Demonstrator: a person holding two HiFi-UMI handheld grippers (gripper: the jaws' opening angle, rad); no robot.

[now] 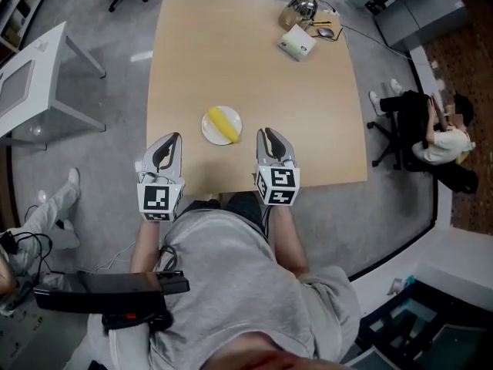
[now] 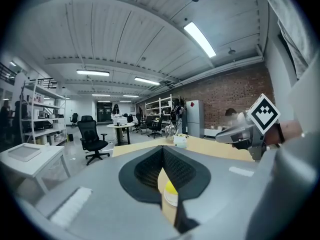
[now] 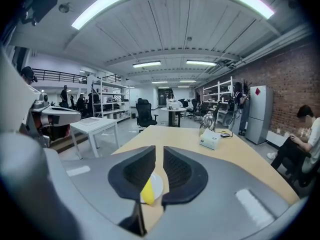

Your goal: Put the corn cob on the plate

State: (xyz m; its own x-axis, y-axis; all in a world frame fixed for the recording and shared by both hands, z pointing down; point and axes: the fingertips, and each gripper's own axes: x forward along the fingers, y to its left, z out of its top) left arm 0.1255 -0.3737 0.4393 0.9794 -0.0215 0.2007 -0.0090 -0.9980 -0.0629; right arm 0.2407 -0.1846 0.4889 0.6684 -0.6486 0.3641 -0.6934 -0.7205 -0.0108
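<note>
A yellow corn cob [image 1: 223, 122] lies on a small white plate [image 1: 209, 134] on the wooden table [image 1: 254, 75], near its front edge. My left gripper [image 1: 174, 139] hangs just left of the plate and nearer to me, its jaws shut and empty. To the right of the plate, my right gripper [image 1: 266, 133] holds nothing; a narrow gap shows between its pads. In the left gripper view the corn cob [image 2: 170, 187] and plate [image 2: 171, 200] show below the closed pads [image 2: 150, 166]. In the right gripper view the corn cob [image 3: 146, 193] rests on the plate [image 3: 156, 184] beyond the pads [image 3: 177, 171].
At the table's far right stand a white box [image 1: 296, 43], a shiny metal pot [image 1: 302, 8] and cables with a mouse [image 1: 326, 31]. A white side table [image 1: 31, 83] is to the left. A person sits on a chair [image 1: 443, 137] at the right.
</note>
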